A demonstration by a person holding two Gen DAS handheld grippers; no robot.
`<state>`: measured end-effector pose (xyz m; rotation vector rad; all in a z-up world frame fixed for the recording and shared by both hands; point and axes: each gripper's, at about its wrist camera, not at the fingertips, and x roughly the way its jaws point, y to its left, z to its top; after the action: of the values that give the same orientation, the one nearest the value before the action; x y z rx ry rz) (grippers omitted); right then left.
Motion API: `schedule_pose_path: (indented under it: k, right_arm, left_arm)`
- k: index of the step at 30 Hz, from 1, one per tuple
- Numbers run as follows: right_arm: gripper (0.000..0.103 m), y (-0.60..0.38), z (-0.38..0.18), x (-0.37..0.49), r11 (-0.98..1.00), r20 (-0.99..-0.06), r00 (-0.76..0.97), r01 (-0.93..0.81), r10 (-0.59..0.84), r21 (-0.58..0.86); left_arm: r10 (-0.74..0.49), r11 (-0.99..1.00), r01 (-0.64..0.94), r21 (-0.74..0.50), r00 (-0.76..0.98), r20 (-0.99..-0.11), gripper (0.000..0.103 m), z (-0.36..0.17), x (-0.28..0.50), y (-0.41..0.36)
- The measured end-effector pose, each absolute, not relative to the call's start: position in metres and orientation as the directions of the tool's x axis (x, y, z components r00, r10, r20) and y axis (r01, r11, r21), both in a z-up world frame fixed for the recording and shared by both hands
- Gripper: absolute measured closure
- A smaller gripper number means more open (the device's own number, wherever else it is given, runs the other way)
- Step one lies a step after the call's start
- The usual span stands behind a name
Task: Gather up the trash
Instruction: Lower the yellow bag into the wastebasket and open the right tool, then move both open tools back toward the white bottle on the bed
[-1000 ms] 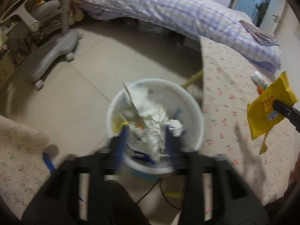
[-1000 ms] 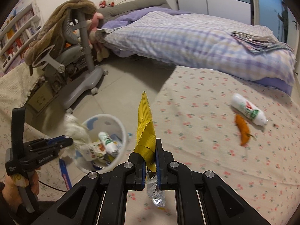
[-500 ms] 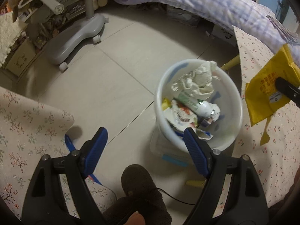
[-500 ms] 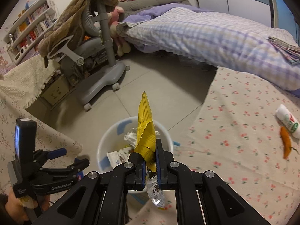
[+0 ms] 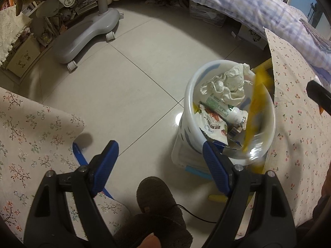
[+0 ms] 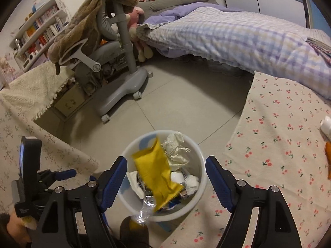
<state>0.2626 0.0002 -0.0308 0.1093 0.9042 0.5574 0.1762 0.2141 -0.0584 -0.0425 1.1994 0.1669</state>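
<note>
Through the left wrist camera we see our left gripper (image 5: 158,159) spread wide with nothing between its blue pads, held above the tiled floor (image 5: 124,95). The white bin (image 5: 269,132) stands to the right on that floor, just beside the hanging edge of the cherry-print cloth (image 5: 298,124). Inside it lie a crumpled white paper (image 5: 227,84), a small tube (image 5: 223,109) and a printed white wrapper (image 5: 213,126). A blurred yellow wrapper (image 5: 254,111) hangs free over the bin's right side, touching no finger. A dark slipper (image 5: 155,194) sits at the bottom edge.

Through the right wrist camera we see our right gripper (image 6: 166,175) also spread wide and holding nothing, directly above the bin (image 6: 198,198). The yellow wrapper (image 6: 155,171) lies loose across the middle of the bin's opening, over the other trash, with the crumpled paper (image 6: 175,150) toward the far rim. The left gripper (image 6: 68,173) shows at the left edge. On the cloth (image 6: 279,144), at its right edge, lie a white bottle (image 6: 326,127) and an orange scrap (image 6: 328,153). A grey chair (image 6: 115,82) stands beyond.
</note>
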Motion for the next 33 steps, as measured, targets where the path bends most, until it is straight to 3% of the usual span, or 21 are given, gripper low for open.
schedule_pose_path:
  k: [17, 20, 33]
  right_arm:
    - [0.022, -0.063, -0.029, 0.257, 0.926, -0.776, 0.516, -0.296, 0.363, 0.236]
    - [0.018, -0.080, -0.031, 0.255, 0.939, -0.789, 0.518, -0.264, 0.329, 0.218]
    - [0.006, -0.194, -0.045, 0.273, 0.983, -0.838, 0.531, 0.040, 0.130, 0.177]
  left_arm:
    - [0.073, 0.992, -0.126, 0.028, 0.362, -0.929, 0.018, -0.051, 0.177, 0.195]
    - [0.062, 0.994, -0.106, 0.024, 0.371, -0.926, 0.007, -0.047, 0.179, 0.183]
    - [0.029, 1.000, -0.021, 0.022, 0.396, -0.918, 0.004, -0.035, 0.191, 0.130]
